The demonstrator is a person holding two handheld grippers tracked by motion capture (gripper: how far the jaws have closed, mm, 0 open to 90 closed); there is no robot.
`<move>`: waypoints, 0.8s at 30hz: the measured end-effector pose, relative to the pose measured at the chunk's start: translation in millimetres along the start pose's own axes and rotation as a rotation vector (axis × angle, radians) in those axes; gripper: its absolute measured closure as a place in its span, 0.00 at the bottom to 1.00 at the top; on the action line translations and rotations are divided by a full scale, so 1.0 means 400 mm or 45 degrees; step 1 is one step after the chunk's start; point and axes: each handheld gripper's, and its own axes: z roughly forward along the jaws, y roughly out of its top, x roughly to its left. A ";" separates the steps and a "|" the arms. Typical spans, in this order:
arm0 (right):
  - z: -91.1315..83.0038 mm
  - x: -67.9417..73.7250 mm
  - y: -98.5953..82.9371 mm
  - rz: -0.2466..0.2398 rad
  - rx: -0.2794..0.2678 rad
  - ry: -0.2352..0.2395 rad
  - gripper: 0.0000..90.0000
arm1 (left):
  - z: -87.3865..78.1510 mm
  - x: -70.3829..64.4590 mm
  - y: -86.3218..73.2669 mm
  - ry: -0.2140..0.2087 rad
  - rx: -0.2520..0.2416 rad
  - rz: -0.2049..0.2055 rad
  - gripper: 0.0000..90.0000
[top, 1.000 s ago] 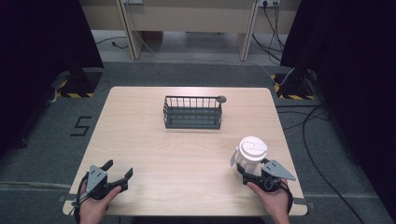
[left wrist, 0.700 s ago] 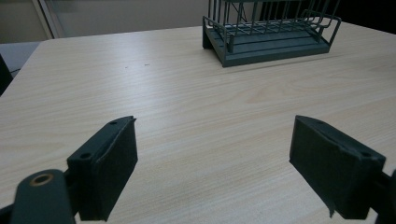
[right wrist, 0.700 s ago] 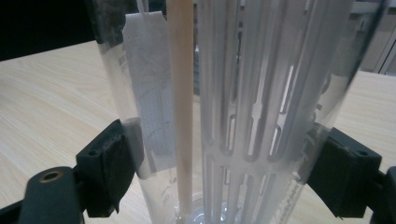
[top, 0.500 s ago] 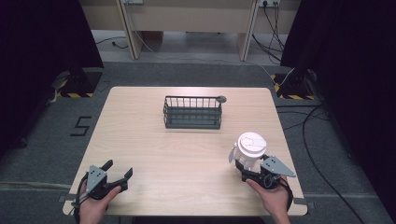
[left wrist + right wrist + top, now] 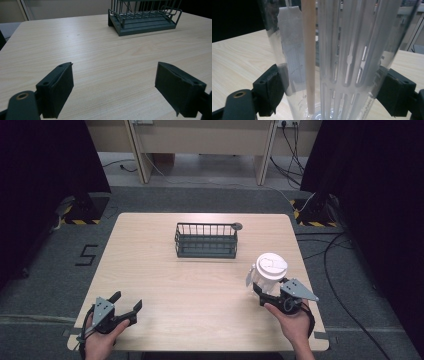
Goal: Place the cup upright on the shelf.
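A clear plastic jug (image 5: 268, 272) with a white lid stands upright at the table's right front, and my right gripper (image 5: 266, 292) is shut on its lower body. In the right gripper view the jug (image 5: 337, 50) sits between both black pads (image 5: 272, 90); a white slotted insert and a pale strip show inside it. I cannot tell if its base touches the table. My left gripper (image 5: 126, 301) rests at the front left, open, with bare tabletop between its jaws (image 5: 113, 87). A dark wire basket (image 5: 206, 241) stands at the table's far middle, seen ahead of the left gripper (image 5: 145, 17).
The light wooden table (image 5: 150, 265) has bare room between the grippers and the basket. A small dark round disc (image 5: 237, 226) lies by the basket's far right corner. Cables (image 5: 345, 270) run over the floor to the right of the table.
The jug in my right gripper has shifted a little away from the front edge, or upward, over the last second. The left gripper has stayed where it was.
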 end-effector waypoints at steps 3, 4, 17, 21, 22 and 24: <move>0.007 -0.003 0.010 -0.008 -0.002 -0.005 0.21 | 0.000 0.000 0.000 -0.001 0.001 0.000 0.16; 0.010 -0.003 0.013 -0.006 -0.002 -0.005 0.21 | 0.000 0.000 0.000 -0.001 0.000 0.000 0.16; 0.043 -0.003 0.038 -0.021 0.002 -0.018 0.21 | 0.000 0.000 -0.001 -0.005 0.002 -0.004 0.16; 0.053 -0.004 0.047 -0.026 0.002 -0.020 0.21 | 0.000 0.000 0.000 -0.006 0.001 -0.005 0.16; 0.055 -0.004 0.049 -0.024 0.003 -0.021 0.21 | 0.000 0.000 0.000 -0.007 0.001 -0.005 0.16; 0.060 -0.005 0.054 -0.031 -0.002 -0.023 0.21 | 0.000 0.000 0.000 -0.007 0.001 -0.006 0.16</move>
